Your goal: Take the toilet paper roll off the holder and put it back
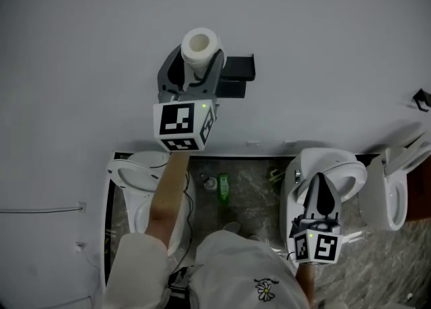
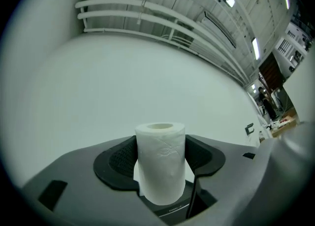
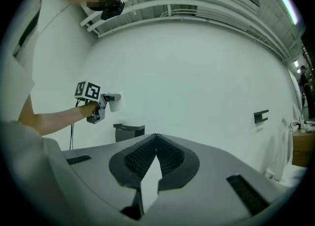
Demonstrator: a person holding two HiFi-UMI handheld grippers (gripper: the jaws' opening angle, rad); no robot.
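A white toilet paper roll (image 1: 201, 45) stands upright between the jaws of my left gripper (image 1: 200, 58), which is shut on it in front of the white wall. The black holder (image 1: 237, 75) is fixed to the wall just right of the roll, and the roll is apart from it. In the left gripper view the roll (image 2: 160, 166) fills the gap between the dark pads (image 2: 122, 160). My right gripper (image 1: 322, 192) hangs lower at the right, shut and empty. From the right gripper view I see its jaws (image 3: 156, 139) meeting at the tips, with the held roll (image 3: 114, 103) and the holder (image 3: 129, 132) far off to the left.
Three white toilets stand along the wall's foot: one below my left arm (image 1: 135, 174), one under the right gripper (image 1: 345, 166), one at far right (image 1: 397, 196). A green bottle (image 1: 223, 189) lies on the marbled floor between them. A second black wall fitting (image 3: 261, 116) sits farther right.
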